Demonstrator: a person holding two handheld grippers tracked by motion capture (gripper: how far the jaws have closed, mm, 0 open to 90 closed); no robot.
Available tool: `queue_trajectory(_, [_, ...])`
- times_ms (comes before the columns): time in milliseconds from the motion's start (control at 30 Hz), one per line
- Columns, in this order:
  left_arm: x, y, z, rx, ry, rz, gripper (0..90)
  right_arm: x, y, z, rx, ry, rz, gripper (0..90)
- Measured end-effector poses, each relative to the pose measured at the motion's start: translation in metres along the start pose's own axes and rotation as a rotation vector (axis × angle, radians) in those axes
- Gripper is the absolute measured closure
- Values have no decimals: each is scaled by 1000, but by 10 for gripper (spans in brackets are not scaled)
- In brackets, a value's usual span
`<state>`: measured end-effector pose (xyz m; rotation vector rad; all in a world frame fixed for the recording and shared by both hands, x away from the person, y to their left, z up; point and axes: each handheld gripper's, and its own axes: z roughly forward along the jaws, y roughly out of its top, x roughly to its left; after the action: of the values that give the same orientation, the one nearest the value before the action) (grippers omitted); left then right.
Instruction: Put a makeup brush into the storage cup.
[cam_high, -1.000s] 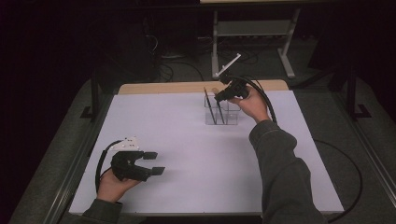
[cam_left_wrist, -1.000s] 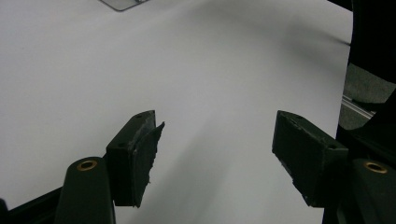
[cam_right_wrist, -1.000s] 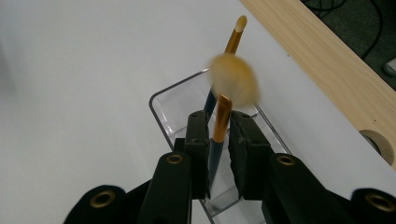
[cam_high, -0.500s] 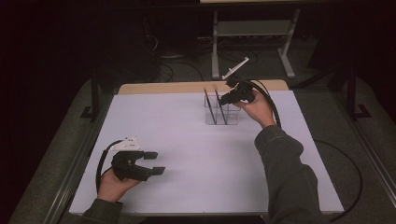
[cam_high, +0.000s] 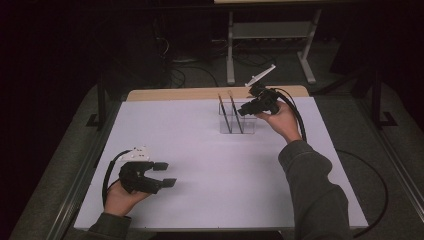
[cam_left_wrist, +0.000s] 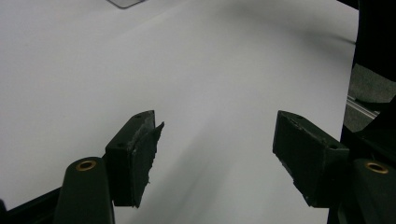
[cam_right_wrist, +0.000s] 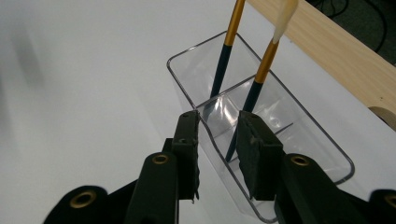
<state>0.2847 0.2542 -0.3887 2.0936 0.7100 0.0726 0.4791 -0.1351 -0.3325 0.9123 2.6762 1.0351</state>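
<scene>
Right gripper (cam_right_wrist: 218, 128), jaws narrowly parted and just opening with nothing between them, sits above the clear divided holder (cam_right_wrist: 299, 116), beside two upright-leaning paintbrushes (cam_right_wrist: 254, 88); left gripper (cam_high: 162, 174), wide and empty, rests well apart.

Clear plastic organizer (cam_right_wrist: 299, 121); two brushes (cam_right_wrist: 261, 70) gold and navy, one cream-tipped; white table cover (cam_high: 200, 150); black tongs (cam_right_wrist: 217, 140).

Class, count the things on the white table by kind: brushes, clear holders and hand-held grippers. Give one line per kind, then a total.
Brushes: 2
Clear holder: 1
Grippers, left gripper and right gripper: 2
Total: 5
</scene>
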Motion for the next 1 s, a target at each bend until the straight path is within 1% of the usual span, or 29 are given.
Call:
queue_trajectory(100, [1, 0, -1, -2, 4, -2, 296, 2, -3, -3, -13, -2, 15, 671])
queue_trajectory(167, [1, -1, -1, -1, 5, -2, 296, 1, -5, -4, -16, -7, 8, 665])
queue_trajectory(200, [1, 0, -1, 0, 6, 0, 296, 1, -5, -5, -19, -4, 19, 663])
queue_trajectory(367, [1, -1, -1, -3, 7, -6, 294, 1, -10, -10, -30, -4, 17, 636])
queue_trajectory(400, [1, -1, -1, -3, 8, -6, 294, 1, -11, -11, -30, 1, 32, 628])
queue_trajectory(500, [1, -1, -1, -1, 9, -9, 294, 1, -14, -12, -35, 12, 46, 606])
queue_trajectory(567, [2, -1, -1, 0, 11, -10, 294, 2, -16, -14, -43, 5, 35, 596])
queue_trajectory(633, [2, -1, -1, 1, 13, -10, 293, 2, -18, -14, -43, 10, 36, 589])
queue_trajectory(733, [2, -1, -1, 1, 15, -9, 292, 2, -22, -15, -43, 10, 50, 572])
queue_trajectory(800, [2, -1, -1, 2, 16, -7, 292, 1, -25, -15, -47, 16, 50, 559])
queue_trajectory(833, [2, -1, -1, 2, 17, -7, 291, 1, -26, -16, -45, 19, 63, 556])
queue_trajectory(900, [2, -1, -2, 2, 16, -4, 289, 1, -27, -16, -50, 16, 58, 547])
queue_trajectory(933, [2, -2, -2, 2, 16, -6, 288, 2, -28, -16, -53, 14, 63, 539])
queue_trajectory(967, [2, -2, -2, -1, 15, -8, 288, 1, -29, -16, -57, 15, 56, 536])
queue_trajectory(1000, [2, -2, -2, -3, 14, -11, 288, 2, -30, -16, -56, 14, 61, 530])
